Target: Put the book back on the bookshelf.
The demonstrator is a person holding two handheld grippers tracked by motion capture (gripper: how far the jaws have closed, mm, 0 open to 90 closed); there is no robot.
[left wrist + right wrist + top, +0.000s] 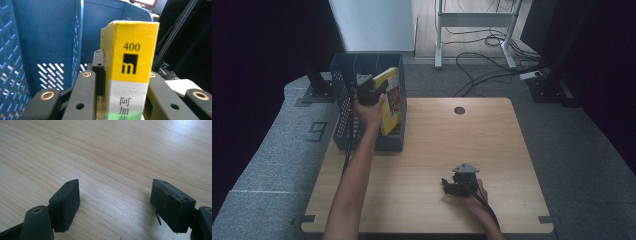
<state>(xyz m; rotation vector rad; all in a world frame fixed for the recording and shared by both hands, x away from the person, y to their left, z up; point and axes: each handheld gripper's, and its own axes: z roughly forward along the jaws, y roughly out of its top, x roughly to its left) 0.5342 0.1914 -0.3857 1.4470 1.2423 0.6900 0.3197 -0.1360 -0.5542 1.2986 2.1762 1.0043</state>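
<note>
Right gripper (pixel 446 184) sits low over the near right part of the wooden table (pixel 492 150), held by the right hand (pixel 473 196). In the right gripper view its two black pads (pixel 65 203) stand wide apart with only bare wood grain between them; nothing held.

Left forearm reaches up the left side of the table to the far left corner. Left gripper (pixel 379 87), in the left hand (pixel 369 111), is clamped on a yellow book (pixel 391 100). In the left gripper view the jaws press both sides of the book (pixel 130 72), spine facing the camera, marked "400" with a black logo square, white band below.

Book stands upright, slightly tilted, inside the blue perforated plastic crate (pixel 343 100), close to its right wall. Crate wall (pixel 47 42) is just beside the book.

Beyond the table: grey floor, loose cables (pixel 484 65).
</note>
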